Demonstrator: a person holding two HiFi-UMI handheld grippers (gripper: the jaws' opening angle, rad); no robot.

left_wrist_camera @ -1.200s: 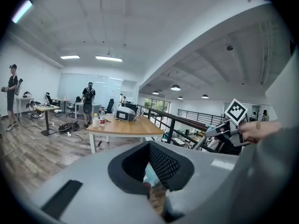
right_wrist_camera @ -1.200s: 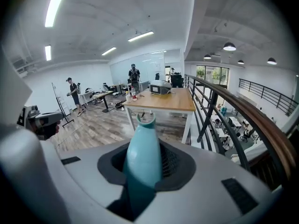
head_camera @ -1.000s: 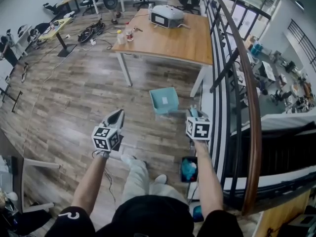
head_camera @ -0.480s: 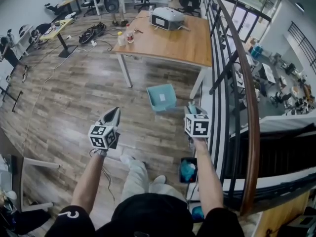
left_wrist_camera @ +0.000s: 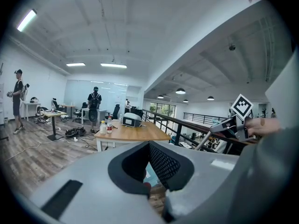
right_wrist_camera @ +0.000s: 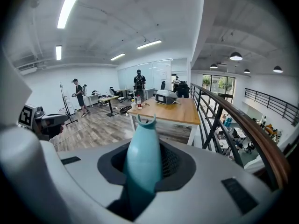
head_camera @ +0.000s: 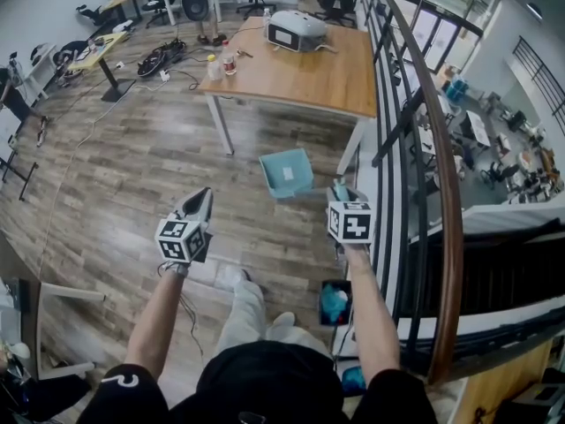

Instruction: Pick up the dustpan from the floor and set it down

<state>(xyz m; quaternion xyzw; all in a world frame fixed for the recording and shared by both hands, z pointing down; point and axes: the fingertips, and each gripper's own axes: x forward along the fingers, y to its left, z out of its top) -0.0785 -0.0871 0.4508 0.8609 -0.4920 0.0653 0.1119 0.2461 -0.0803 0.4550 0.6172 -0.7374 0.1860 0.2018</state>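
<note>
Dustpan has drifted slightly up and left in the head view since a second ago, and the right hand-held gripper went with it. Right one is clenched on the teal handle, whose hooked tip sticks out past the jaws. The pan part sits mid-frame over the wood floor, just below the near edge of the tabletop and near its right leg. Can't tell if the pan touches the floor. Left hand-held gripper is lower left of the pan and well apart from it, jaws a little apart with nothing in them. Railing runs down the right side of the frame.
</note>
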